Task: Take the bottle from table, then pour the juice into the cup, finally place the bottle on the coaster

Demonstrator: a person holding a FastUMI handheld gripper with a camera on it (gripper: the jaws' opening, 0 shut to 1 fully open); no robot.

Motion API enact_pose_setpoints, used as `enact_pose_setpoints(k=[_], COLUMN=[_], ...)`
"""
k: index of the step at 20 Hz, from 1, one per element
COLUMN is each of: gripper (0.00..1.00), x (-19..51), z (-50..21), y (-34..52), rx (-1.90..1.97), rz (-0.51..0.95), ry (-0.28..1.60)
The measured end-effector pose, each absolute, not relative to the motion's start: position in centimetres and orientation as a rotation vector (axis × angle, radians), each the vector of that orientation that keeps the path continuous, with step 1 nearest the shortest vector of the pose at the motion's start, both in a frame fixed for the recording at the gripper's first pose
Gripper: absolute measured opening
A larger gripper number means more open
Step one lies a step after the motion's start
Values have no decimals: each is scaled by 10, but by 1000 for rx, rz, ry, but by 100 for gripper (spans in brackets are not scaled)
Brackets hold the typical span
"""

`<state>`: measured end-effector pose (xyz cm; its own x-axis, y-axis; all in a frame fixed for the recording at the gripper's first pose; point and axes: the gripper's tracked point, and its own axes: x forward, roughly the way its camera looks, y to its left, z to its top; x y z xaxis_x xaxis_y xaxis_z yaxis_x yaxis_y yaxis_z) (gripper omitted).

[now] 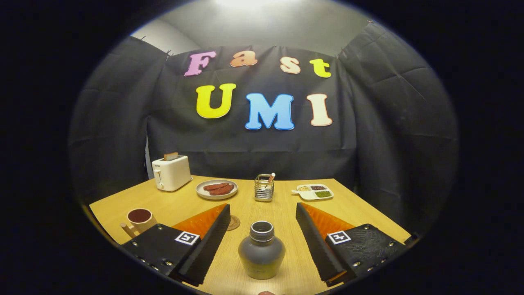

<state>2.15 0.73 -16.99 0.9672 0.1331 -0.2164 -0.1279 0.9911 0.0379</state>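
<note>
wood table (286,213) in a black-cloth booth, gripper (262,241) spread wide with the bottle (261,252) standing between its fingers untouched, cup (139,220) near left, coaster (233,223) just beyond the left finger.

Wooden table (184,203) carries bottle (261,254), cup (139,220), coaster (234,223), toaster (171,172), plate (216,189).

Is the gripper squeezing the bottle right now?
No, the gripper is open, and the bottle stands on the table between its fingers with gaps on both sides.
</note>
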Motion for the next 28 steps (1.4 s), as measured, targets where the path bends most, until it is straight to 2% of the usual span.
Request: enact_pose_setpoints(k=[16, 21, 28], gripper=[98, 81, 75], x=[5, 5, 10], z=[-270, -274, -264], y=[18, 17, 27], rx=[48, 71, -5], rz=[165, 164, 199], ry=[422, 456, 487])
